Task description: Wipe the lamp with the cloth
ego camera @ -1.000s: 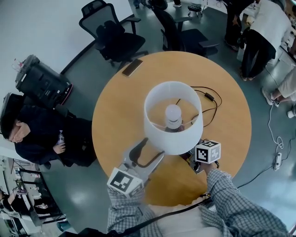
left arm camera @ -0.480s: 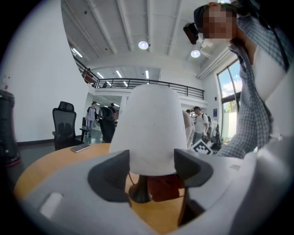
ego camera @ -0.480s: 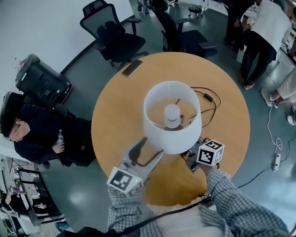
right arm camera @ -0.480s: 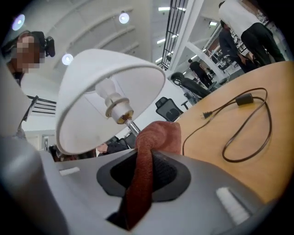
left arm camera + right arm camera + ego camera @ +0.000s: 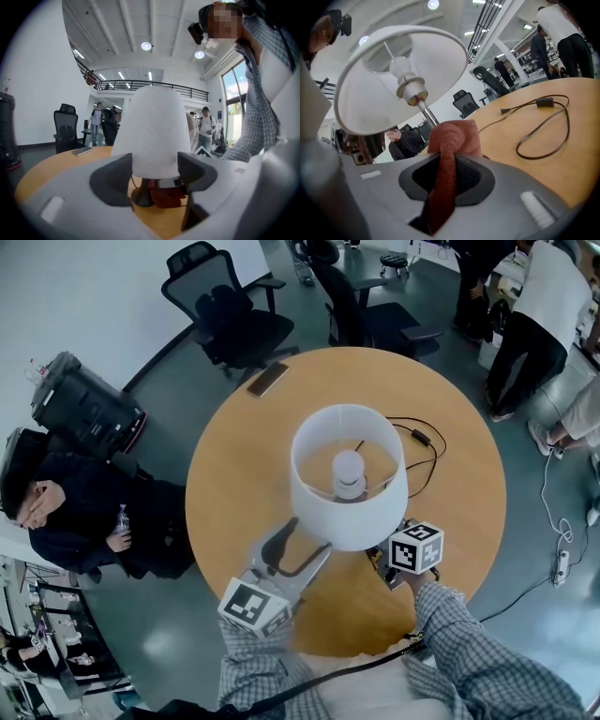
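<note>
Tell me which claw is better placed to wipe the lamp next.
Right. The right claw is shut on the cloth, just under the lamp shade and close to the stem. The left claw is open with no cloth, facing the outside of the shade, so it can likely only steady it.

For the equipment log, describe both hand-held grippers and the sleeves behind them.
The left gripper and right gripper have light grey plastic bodies with dark pads inside the jaws. Each carries a white cube printed with black square markers. Both sleeves are checked shirt fabric.
</note>
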Tool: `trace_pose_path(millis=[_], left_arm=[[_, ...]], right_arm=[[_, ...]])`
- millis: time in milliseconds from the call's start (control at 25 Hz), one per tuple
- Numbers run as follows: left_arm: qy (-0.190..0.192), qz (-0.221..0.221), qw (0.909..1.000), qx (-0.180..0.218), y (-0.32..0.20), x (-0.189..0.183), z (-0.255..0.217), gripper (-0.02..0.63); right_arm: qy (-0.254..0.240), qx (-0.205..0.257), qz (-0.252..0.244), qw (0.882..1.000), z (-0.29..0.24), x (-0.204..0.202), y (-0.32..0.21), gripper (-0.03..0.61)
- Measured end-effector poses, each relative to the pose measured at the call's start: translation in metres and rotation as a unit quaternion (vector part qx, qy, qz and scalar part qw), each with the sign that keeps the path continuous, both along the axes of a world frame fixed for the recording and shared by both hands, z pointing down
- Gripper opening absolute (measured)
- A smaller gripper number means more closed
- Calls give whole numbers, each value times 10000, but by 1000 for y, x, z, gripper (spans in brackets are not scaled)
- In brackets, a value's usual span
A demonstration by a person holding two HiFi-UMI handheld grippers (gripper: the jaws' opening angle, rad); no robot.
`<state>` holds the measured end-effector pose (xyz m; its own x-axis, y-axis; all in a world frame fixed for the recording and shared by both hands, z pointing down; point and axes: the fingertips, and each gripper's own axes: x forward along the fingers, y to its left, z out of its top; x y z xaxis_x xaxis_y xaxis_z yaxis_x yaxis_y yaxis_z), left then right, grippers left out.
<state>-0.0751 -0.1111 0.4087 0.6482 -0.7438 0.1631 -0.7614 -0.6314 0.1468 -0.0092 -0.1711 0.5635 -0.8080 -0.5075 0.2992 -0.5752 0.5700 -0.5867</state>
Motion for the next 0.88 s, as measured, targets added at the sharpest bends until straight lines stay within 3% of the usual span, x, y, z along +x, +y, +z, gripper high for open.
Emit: trace_pose_path(millis=[160,360,560,640,760,880], left_arm=[[-10,-53,10000,-55,-1,0,-2,301],[57,-74,9999,-54,-1,-4,-2,301],[67,-55,10000,41,0,-3,2,301],[102,-19,9999,92,-1,-3,4,301],[135,-33,9999,95,-1,-4,4,301],[167,-48,9998,67,1,-5,8,301]], right_arm=[[732,-355,-184,9965,35,1,8,74],[750,-253,-38,9969,21,17,9,74],[1167,18,75,9931,-7,71,30,74],[1584,170,155,9871,-15,97,41,74],[2499,311,98,9677,-9,123,60,74],[2886,113,-251,9570,18,113,84,74]])
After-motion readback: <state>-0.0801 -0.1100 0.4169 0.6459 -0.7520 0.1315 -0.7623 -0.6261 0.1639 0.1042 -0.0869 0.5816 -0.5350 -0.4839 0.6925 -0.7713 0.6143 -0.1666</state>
